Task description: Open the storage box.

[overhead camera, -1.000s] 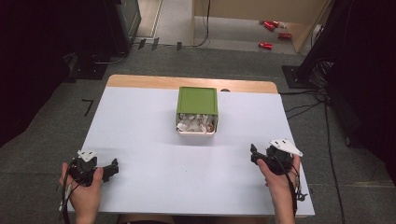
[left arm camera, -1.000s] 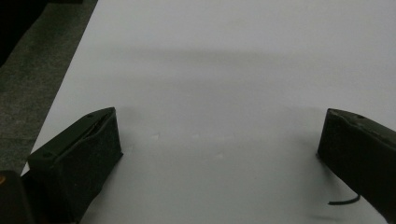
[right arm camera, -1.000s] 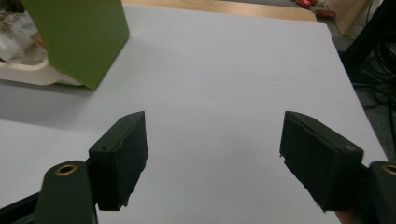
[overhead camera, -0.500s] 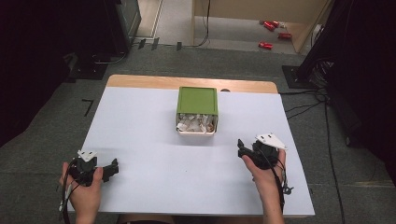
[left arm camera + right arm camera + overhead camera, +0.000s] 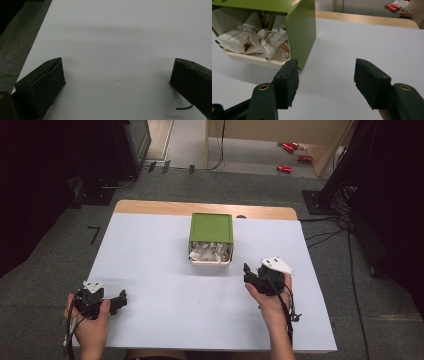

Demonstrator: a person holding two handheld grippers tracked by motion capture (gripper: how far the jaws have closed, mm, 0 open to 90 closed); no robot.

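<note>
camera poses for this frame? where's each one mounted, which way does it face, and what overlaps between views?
High view: fixed above the person's side, looking forward and down on the table; both forearms show, with the left claw and right claw.
Left gripper view: rides the left claw, looking along its open jaws over bare tabletop.
Right gripper view: rides the right claw, jaws just been closing with nothing between them, facing the green box of crumpled paper.
Shared: the high and right gripper views both show the green box.

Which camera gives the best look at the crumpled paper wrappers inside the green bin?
The right gripper view. There the crumpled paper wrappers lie close up in the open front of the green bin, with print visible. The high view shows the wrappers small, as a pale jumble under the bin's top. The left gripper view faces bare white table.
</note>
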